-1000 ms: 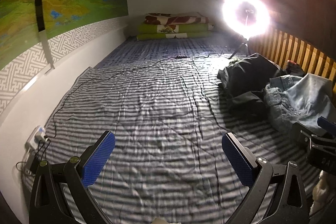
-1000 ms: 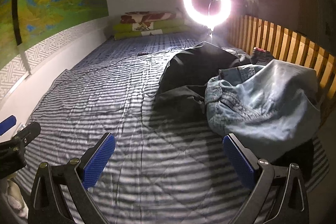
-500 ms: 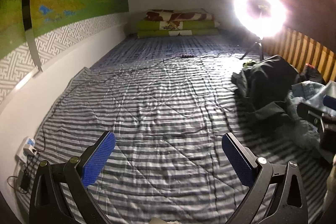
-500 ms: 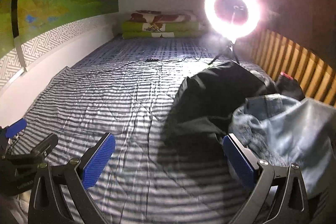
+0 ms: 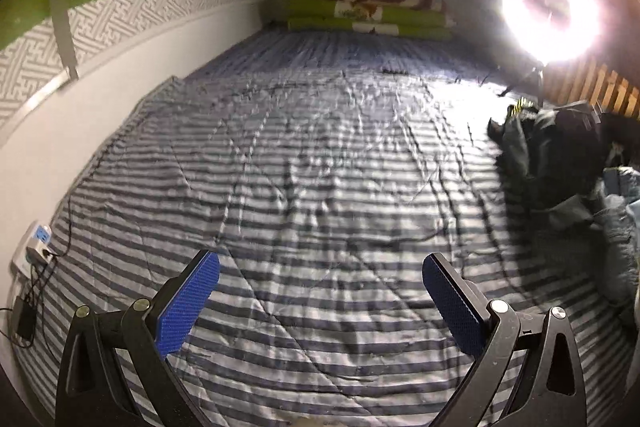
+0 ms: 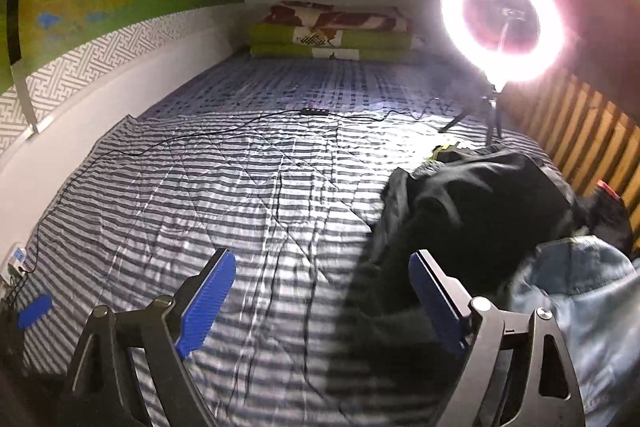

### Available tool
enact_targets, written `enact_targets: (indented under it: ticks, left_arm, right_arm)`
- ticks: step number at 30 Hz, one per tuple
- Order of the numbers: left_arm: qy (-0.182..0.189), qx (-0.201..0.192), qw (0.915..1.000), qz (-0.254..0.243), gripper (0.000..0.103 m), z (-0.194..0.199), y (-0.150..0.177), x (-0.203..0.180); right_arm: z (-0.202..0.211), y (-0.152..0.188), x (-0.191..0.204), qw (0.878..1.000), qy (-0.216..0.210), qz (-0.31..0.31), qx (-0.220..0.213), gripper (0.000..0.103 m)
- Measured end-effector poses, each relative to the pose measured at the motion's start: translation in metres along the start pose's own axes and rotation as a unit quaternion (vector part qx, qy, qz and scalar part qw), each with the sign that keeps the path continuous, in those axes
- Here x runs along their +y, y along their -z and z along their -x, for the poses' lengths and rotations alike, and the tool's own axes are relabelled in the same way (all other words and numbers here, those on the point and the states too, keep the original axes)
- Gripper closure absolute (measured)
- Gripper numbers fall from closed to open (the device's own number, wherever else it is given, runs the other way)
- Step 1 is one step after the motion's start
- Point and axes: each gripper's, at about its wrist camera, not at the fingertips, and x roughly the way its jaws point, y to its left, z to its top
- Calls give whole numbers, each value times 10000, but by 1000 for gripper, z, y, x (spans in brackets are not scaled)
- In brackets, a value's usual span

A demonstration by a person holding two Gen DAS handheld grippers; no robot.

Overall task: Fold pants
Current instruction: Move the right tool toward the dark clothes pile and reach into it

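Your left gripper [image 5: 320,291] sits at the bottom centre of its view, jaws spread wide, nothing between them, only the striped bedcover [image 5: 304,187] below. Your right gripper [image 6: 322,287] has its jaws closing, still wide apart and empty; its right pad overlaps the dark pants [image 6: 472,211] in the picture, contact unclear. Those pants lie crumpled at right of frame, touching the denim pile [image 6: 580,291] at lower right. Ring light [image 6: 504,21] glares at upper right.
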Motion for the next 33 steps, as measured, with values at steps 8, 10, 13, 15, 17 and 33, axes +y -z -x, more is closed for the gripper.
enact_targets:
  ticks: [8, 10, 13, 15, 17, 33]
  left_arm:
    - [-172, 256, 9993, -192, 0, -33, 15, -7]
    - [-228, 309, 9990, -231, 0, -41, 18, -8]
    - [-207, 424, 9987, -206, 0, -49, 21, -10]
    - [-124, 485, 9986, -183, 0, -53, 22, -13]
    - [-54, 497, 9985, -215, 0, -52, 22, -16]
    - [-56, 208, 9995, -222, 0, -25, 17, -21]
  right_arm:
    - [-94, -36, -11, 9862, 1515, 523, 423, 17]
    - [-107, -38, -27, 9741, 2148, 539, 455, 17]
    - [-123, -33, -62, 9609, 2657, 420, 652, 14]
    - [-140, -26, -92, 9662, 2315, 98, 1125, 14]
    - [-155, -16, -120, 9681, 1897, -313, 1607, 23]
    - [51, 45, -278, 9528, 2715, -1095, 806, 99]
